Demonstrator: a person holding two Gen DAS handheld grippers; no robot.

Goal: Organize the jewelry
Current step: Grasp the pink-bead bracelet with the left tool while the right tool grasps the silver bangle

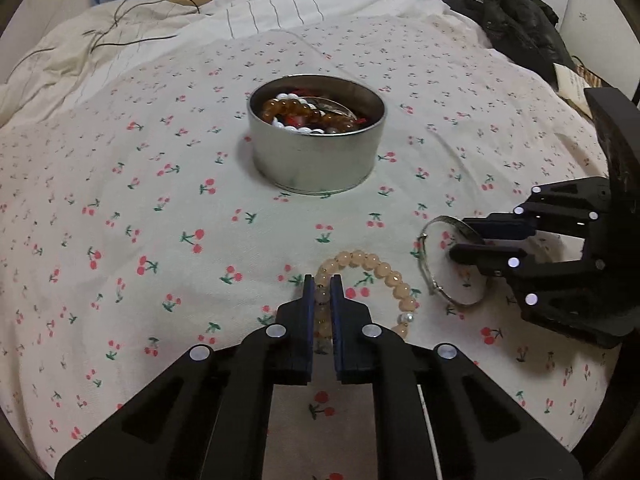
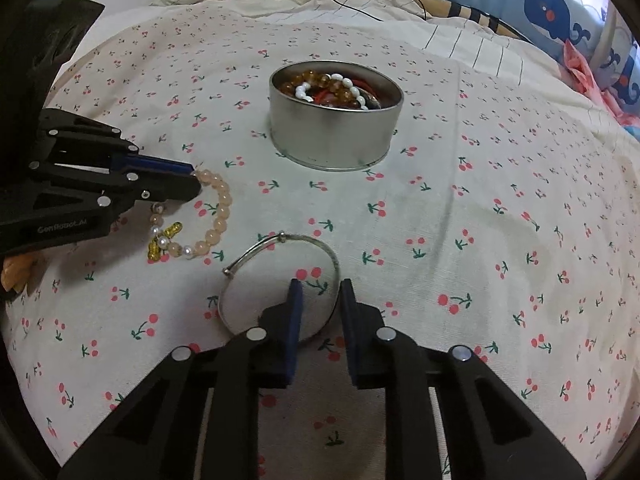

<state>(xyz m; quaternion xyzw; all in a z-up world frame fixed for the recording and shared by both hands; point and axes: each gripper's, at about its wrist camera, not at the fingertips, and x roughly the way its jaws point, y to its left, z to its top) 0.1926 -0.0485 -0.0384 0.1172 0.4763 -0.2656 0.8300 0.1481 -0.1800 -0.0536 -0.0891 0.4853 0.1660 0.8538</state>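
A round metal tin (image 1: pixel 316 160) holding several bead bracelets stands mid-bed; it also shows in the right wrist view (image 2: pixel 334 140). A peach bead bracelet (image 1: pixel 376 266) lies on the cherry-print sheet, and my left gripper (image 1: pixel 322 284) is shut on its left side; the right wrist view shows that bracelet (image 2: pixel 222 210) and the left gripper (image 2: pixel 194 180) too. A thin silver bangle (image 2: pixel 280 238) lies flat. My right gripper (image 2: pixel 320 288) is open, its fingers straddling the bangle's right rim. The left wrist view shows the bangle (image 1: pixel 428 268) and right gripper (image 1: pixel 460 238).
The cherry-print sheet (image 1: pixel 160 200) covers the bed. A rumpled cream quilt (image 1: pixel 120 40) and a thin black cable (image 1: pixel 120 36) lie at the back. Black clothing (image 1: pixel 516 20) lies at the back right. A whale-print pillow (image 2: pixel 560 12) is behind.
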